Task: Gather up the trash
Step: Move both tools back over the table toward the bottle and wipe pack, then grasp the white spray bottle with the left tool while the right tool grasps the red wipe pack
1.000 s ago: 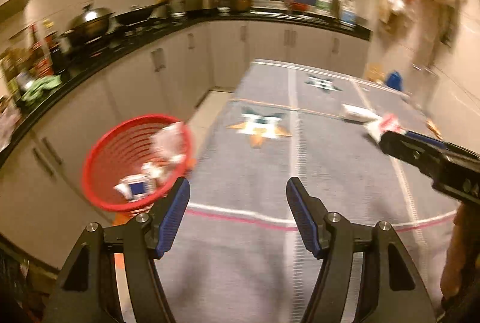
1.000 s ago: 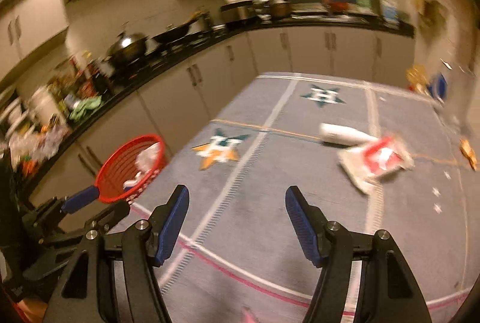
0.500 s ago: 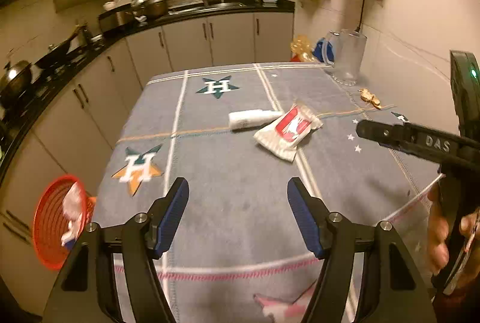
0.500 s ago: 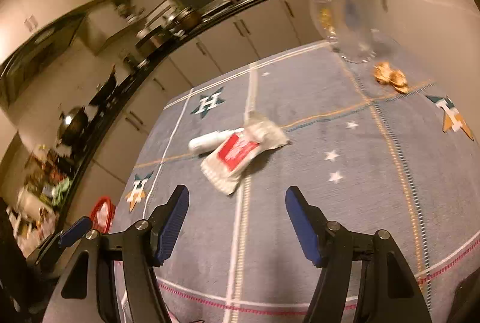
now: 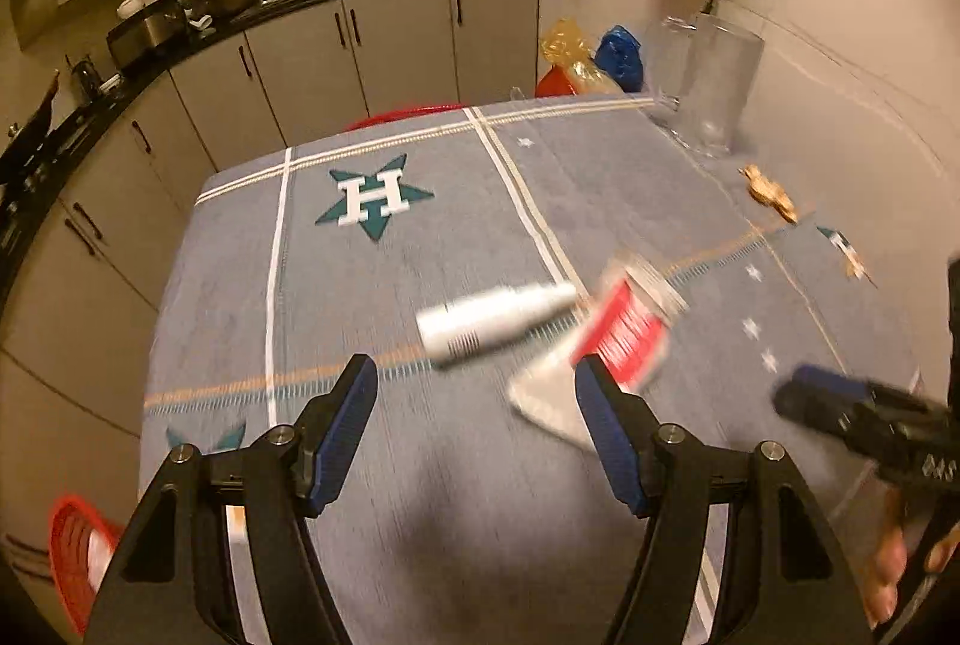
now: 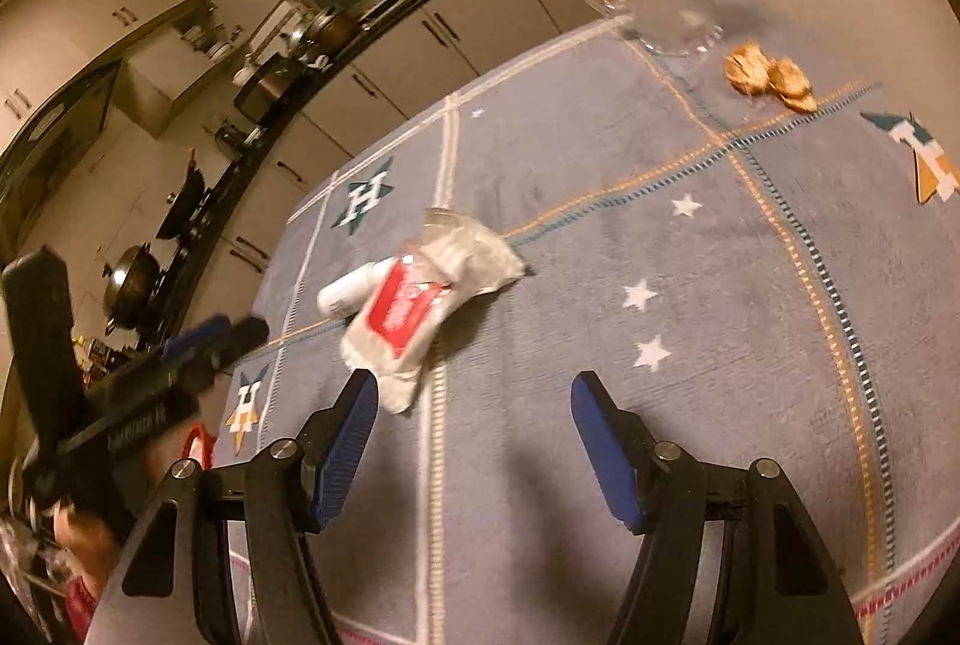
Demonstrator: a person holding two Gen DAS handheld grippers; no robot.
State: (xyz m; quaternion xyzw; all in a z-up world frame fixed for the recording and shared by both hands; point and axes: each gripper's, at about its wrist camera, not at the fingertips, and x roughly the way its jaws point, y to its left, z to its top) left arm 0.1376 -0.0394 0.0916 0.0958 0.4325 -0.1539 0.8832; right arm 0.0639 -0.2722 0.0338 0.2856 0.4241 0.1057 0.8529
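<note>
Your left gripper (image 5: pixel 474 405) hangs with jaws apart and empty above the grey cloth (image 5: pixel 420 237), the white bottle (image 5: pixel 492 324) and what looks like a red-and-white wrapper (image 5: pixel 606 345) lying just ahead, touching each other, while your right gripper (image 6: pixel 474 408) likewise gapes empty

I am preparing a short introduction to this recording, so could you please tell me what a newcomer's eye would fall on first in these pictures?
Probably the white and red wrapper lying mid-table on the grey-blue star-patterned cloth, with a white bottle beside it. Next, the two open, empty claws: the left claw and the right claw, both pointing down at that litter. Farther back, a clear glass pitcher stands near orange-brown scraps.
</note>
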